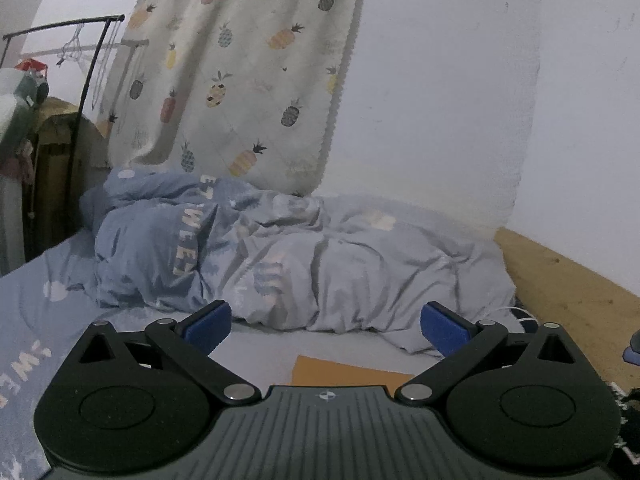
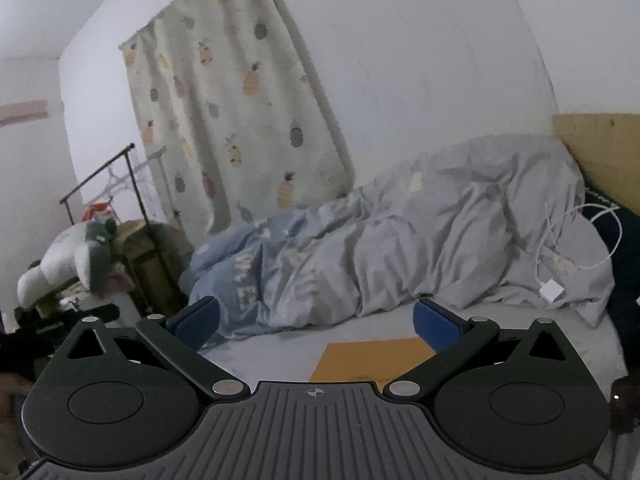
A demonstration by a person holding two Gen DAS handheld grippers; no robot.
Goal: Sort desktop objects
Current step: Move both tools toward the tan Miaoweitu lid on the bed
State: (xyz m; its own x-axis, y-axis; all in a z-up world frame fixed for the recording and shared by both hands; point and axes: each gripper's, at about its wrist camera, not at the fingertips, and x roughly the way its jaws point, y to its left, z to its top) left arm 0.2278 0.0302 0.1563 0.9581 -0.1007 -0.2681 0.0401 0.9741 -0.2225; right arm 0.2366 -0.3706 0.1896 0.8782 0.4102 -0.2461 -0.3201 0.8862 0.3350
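A flat orange-brown envelope (image 1: pixel 340 372) lies on the bed sheet just ahead of my left gripper (image 1: pixel 326 330), partly hidden by the gripper body. The same envelope (image 2: pixel 368 360) shows in the right wrist view, below and slightly right of my right gripper (image 2: pixel 316 322). Both grippers stand wide open with blue pads and nothing between their fingers. Both hover above the bed and point toward the crumpled duvet. No other desktop objects show.
A crumpled blue-grey duvet (image 1: pixel 280 256) fills the bed ahead. A white charger and cable (image 2: pixel 556 276) lie on the duvet at the right. The wooden headboard (image 2: pixel 600 152) stands right, a clothes rack (image 2: pixel 132 200) and plush toy (image 2: pixel 80 256) left, a pineapple curtain (image 1: pixel 248 72) behind.
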